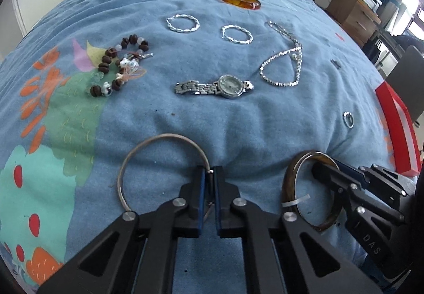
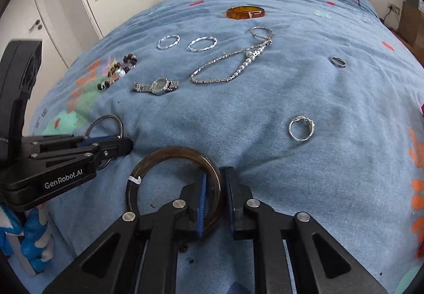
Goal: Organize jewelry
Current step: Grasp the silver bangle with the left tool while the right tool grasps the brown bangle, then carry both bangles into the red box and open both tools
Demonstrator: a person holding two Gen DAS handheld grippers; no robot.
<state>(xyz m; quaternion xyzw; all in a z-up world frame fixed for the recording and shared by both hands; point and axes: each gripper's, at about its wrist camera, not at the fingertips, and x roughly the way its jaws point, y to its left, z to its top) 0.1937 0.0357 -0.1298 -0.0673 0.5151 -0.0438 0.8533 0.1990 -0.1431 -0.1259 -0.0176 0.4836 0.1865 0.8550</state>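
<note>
Nearest to the left camera is the left hand-held gripper [image 1: 209,174], closed almost fully on the rim of a thin silver bangle [image 1: 159,161], which lies at the near edge of the blue bedspread [image 1: 238,119]. The right hand-held gripper [image 2: 216,182] is closed on the right side of a dark brown bangle [image 2: 172,180], one finger inside the ring and one outside; whether this bangle is lifted or rests on the bedspread, I cannot tell.

Both bangles are stiff hoops and probably light. The silver one is thin wire and may twist between the pads, so a grip across the rim, as now, seems right. The brown one is thick and smooth, maybe slippery and breakable if dropped.

Farther on the bed lie the other pieces. The crystal necklace [image 1: 283,60] is a limp chain; I would take it near the middle so it hangs evenly. The bead bracelet [image 1: 119,68] is soft and knotted with cords. The amber bangle [image 1: 241,1] lies far, it is rigid and glossy. The watch [image 1: 214,87] has a jointed metal band, best held at the case. Two twisted silver bangles [image 1: 182,24] [image 1: 237,34] lie side by side. A small ring [image 2: 300,128] and a band ring [image 2: 338,62] are tiny and need a fine pinch.
</note>
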